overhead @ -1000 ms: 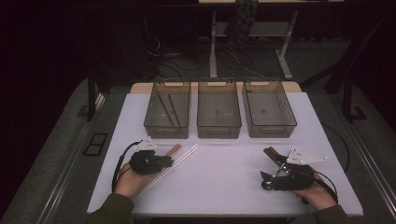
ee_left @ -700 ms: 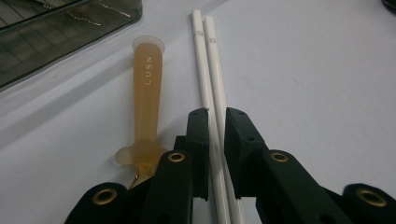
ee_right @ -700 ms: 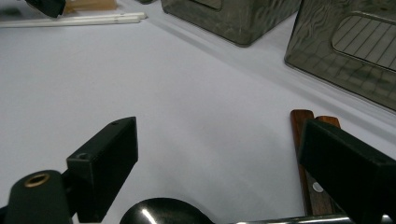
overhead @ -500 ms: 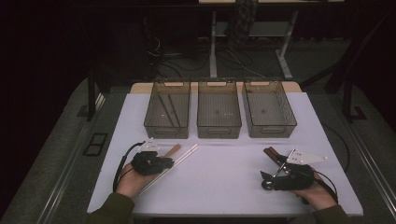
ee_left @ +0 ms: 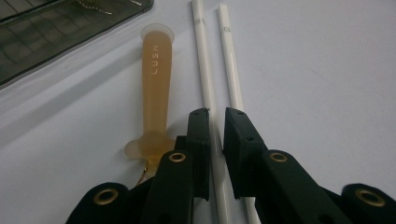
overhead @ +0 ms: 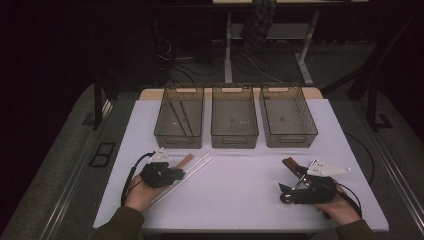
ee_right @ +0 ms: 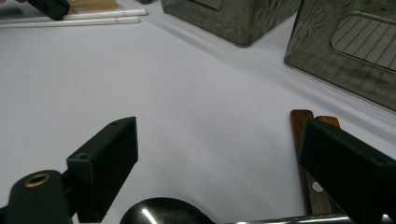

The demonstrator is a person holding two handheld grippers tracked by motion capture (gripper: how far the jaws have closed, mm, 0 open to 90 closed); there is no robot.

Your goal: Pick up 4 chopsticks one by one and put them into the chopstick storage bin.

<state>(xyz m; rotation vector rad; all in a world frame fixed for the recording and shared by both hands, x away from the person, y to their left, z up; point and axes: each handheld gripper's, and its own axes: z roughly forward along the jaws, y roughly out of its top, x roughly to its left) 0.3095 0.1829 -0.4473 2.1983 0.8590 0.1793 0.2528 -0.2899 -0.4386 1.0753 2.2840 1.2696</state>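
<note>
While the left tool [ee_left: 214, 121] sits low on the tabletop [overhead: 240, 175], its jaws are clenched on one of the two white chopsticks [ee_left: 205, 70], the one nearer the amber spoon handle [ee_left: 156, 88]. That stick runs straight up between the pads; its twin [ee_left: 231, 70] lies just beside it, outside the grip. Both point toward the left bin [overhead: 179, 120], so it's pretty tight over there. The right tool [ee_right: 219, 154] is released, jaws wide apart, resting near the front right edge with brown wooden handles [ee_right: 308, 158] just beside one jaw. Loads of bare white surface between the two hands, and three bins line the far edge.
</note>
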